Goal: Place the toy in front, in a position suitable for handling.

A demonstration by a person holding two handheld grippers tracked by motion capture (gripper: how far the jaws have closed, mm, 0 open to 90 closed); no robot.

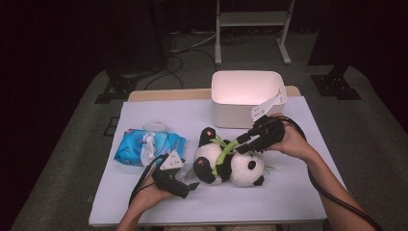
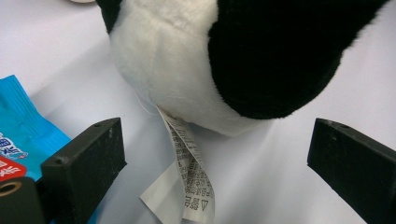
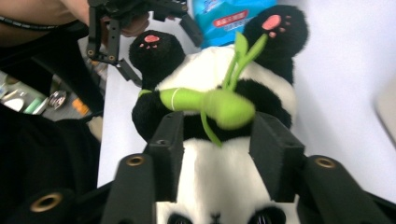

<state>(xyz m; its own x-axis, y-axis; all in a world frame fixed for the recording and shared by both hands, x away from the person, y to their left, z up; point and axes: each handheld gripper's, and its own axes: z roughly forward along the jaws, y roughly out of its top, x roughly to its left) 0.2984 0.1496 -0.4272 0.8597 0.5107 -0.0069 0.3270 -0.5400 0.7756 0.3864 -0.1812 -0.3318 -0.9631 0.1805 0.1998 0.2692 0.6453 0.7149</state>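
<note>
A black-and-white plush panda point(image 1: 231, 163) lies on its back on the white table, with a green felt bamboo sprig point(image 3: 210, 105) across its chest. My right gripper point(image 1: 238, 144) comes in from the right, and its jaws point(image 3: 217, 144) stand open on either side of the sprig and the chest without pressing them. My left gripper point(image 1: 190, 185) rests low at the panda's left end. In the left gripper view it point(image 2: 217, 154) is open wide, with the panda's white sewn-in label point(image 2: 187, 177) lying loose between the jaws and the plush body point(image 2: 187, 60) just beyond.
A blue pack of wet wipes point(image 1: 144, 147) lies left of the panda, close to my left gripper. A white open box point(image 1: 240, 115) stands behind the panda near the far edge. A small white round item point(image 1: 155, 126) sits behind the wipes. The table point(image 1: 288, 192) has bare room at the front right.
</note>
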